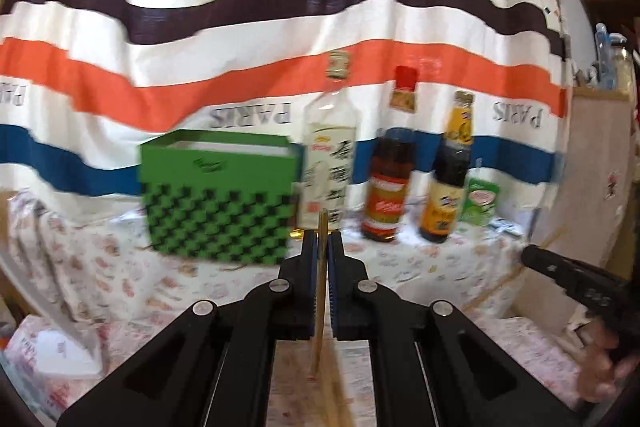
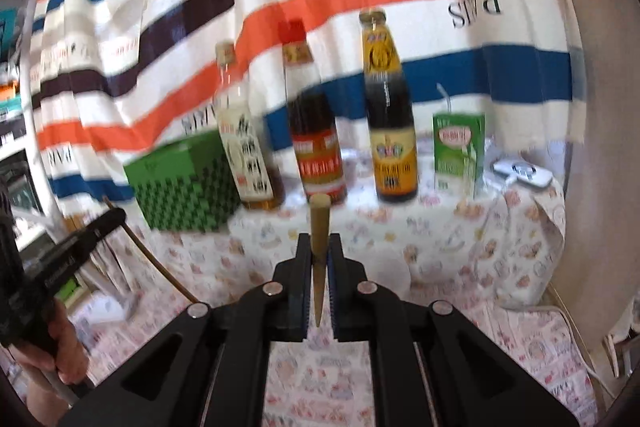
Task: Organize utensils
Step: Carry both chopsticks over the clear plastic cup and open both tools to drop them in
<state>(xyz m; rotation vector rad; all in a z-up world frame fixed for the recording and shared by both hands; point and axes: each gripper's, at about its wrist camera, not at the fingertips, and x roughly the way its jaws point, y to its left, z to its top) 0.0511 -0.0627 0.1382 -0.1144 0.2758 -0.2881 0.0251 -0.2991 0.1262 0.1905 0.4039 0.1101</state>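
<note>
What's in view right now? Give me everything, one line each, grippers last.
green box: one, green with black checks, open top, back left of the table
clear bottle: one, pale label, gold cap, right beside the box
red-capped bottle: one, dark sauce, red-orange label, middle of the row
yellow-labelled bottle: one, dark, right of the row
drink carton: one, green, with straw, right of the bottles
white device: one, behind the carton; too blurred to identify
tablecloth: one, white with pink print
striped curtain: one, white, orange, blue, brown, behind the table
chopsticks: two, tan wood, one per gripper
left gripper: shut on its chopstick
right gripper: shut on its chopstick
</note>
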